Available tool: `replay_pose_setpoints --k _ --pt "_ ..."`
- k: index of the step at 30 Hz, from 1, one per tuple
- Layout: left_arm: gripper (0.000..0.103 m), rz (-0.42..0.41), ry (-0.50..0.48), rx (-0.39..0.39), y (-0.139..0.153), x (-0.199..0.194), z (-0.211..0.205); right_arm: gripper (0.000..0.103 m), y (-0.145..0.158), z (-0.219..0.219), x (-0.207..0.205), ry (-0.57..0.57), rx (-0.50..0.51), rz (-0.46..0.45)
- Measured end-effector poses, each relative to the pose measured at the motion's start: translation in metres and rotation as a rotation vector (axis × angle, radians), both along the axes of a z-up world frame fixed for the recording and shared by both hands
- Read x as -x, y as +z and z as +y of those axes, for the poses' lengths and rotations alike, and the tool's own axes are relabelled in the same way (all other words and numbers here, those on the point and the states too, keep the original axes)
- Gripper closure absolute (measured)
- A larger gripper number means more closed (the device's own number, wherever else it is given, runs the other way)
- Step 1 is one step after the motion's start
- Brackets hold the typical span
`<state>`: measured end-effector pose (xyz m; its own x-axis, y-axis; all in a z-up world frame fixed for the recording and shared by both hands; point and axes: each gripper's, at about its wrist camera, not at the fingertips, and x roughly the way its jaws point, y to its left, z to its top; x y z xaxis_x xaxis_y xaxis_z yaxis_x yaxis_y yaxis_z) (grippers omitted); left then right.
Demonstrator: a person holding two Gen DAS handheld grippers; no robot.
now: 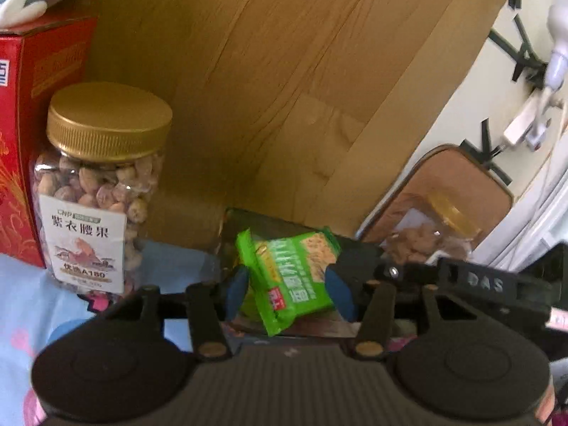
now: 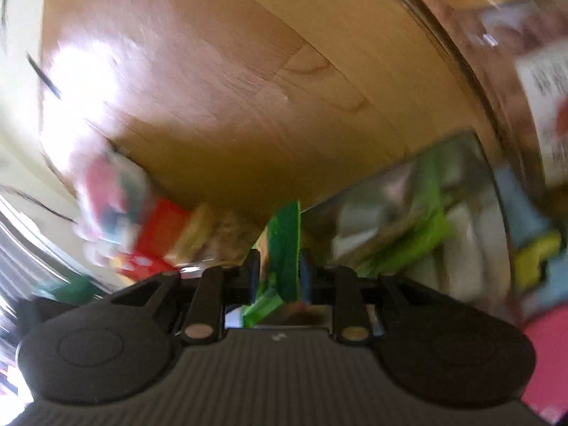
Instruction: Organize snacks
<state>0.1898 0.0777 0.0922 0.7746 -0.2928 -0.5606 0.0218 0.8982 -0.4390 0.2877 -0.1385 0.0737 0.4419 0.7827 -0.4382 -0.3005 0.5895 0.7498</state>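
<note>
In the left wrist view my left gripper (image 1: 289, 289) is shut on a green cracker packet (image 1: 287, 277), held flat between its blue pads above a clear-walled box (image 1: 230, 227). A nut jar with a gold lid (image 1: 103, 184) stands to its left. In the blurred right wrist view my right gripper (image 2: 280, 273) is shut on another green snack packet (image 2: 282, 252), held edge-on. More green packets (image 2: 422, 234) lie in a clear container to its right, and a jar (image 2: 514, 71) looms at upper right.
A red carton (image 1: 32, 117) stands behind the nut jar. A second nut jar (image 1: 436, 227) lies on a tan tray (image 1: 468, 181) at right, below a white cable plug (image 1: 522, 127). Red and mixed packets (image 2: 142, 227) are blurred at left. Wood flooring (image 1: 284, 71) lies beyond.
</note>
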Motion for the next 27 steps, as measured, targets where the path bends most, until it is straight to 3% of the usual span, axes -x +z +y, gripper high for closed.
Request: replay_pose_setpoints --k 3,5,8,13,18,24,27 --pt "0.054 -0.034 -0.008 0.02 -0.001 0.01 0.0 0.07 -0.001 -0.002 -0.004 -0.019 0.034 -0.029" --pt "0.054 -0.054 0.004 0.013 0.0 0.017 0.001 0.069 0.0 -0.014 0.001 -0.043 0.004 -0.053" --pt "0.054 -0.064 -0.002 0.063 0.003 0.031 0.005 0.069 0.0 -0.03 0.011 -0.061 -0.036 -0.061" --pt "0.054 -0.093 -0.012 0.074 0.003 0.084 0.018 0.069 -0.004 -0.05 0.052 -0.014 -0.085 -0.044" --pt "0.054 -0.03 0.043 0.077 -0.026 0.134 0.045 0.069 -0.032 -0.048 0.098 0.061 -0.07 0.045" --pt "0.054 0.078 0.037 0.145 -0.06 0.148 0.062 0.069 -0.055 -0.027 0.134 0.142 0.023 0.136" --pt "0.054 0.103 -0.002 0.248 -0.073 0.146 0.065 0.069 -0.062 -0.02 0.138 0.143 0.039 0.174"
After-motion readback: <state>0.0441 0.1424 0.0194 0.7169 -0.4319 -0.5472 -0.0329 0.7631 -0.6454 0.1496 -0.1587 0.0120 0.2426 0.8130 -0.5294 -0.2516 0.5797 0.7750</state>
